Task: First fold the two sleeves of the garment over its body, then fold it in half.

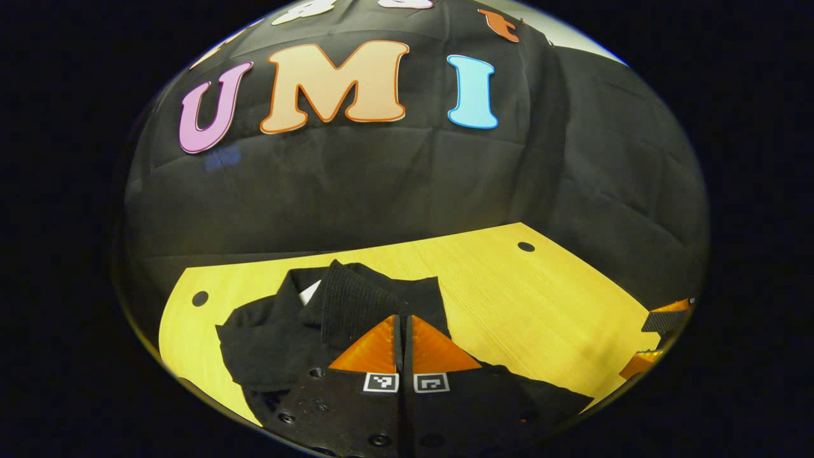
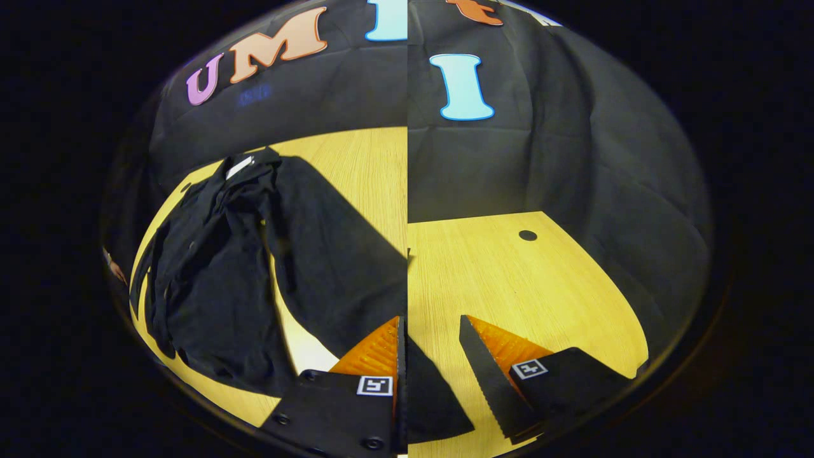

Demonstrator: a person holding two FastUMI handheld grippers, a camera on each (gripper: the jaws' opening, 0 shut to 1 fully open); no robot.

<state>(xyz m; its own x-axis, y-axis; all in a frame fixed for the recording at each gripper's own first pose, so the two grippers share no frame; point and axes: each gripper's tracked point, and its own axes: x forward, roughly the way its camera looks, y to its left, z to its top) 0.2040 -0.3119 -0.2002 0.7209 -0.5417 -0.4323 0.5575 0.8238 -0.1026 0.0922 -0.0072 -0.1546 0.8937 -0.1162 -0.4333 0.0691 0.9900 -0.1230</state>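
The left gripper has its two orange fingers pressed together with no gap between them, and they close on a ribbed band of the black garment, a cuff or hem, which stands up just ahead of the fingertips. From there the rest of the garment lies bunched on the yellow wooden table, spreading ahead and to the left of this gripper and also under its body. A small white tag shows near the garment's far edge. Far off to the right of this gripper, low over the table's near edge, the right gripper shows as two orange pieces standing apart. The right gripper view is split down the middle into two halves that do not match. In it the right gripper has one finger near the centre line and the other well out to the right, so its jaws read as parted, with nothing clearly pinched between them. In that view's left half the garment lies ahead and to the left of the gripper, with dark fabric reaching back to that finger. In the right half, bare table lies ahead.
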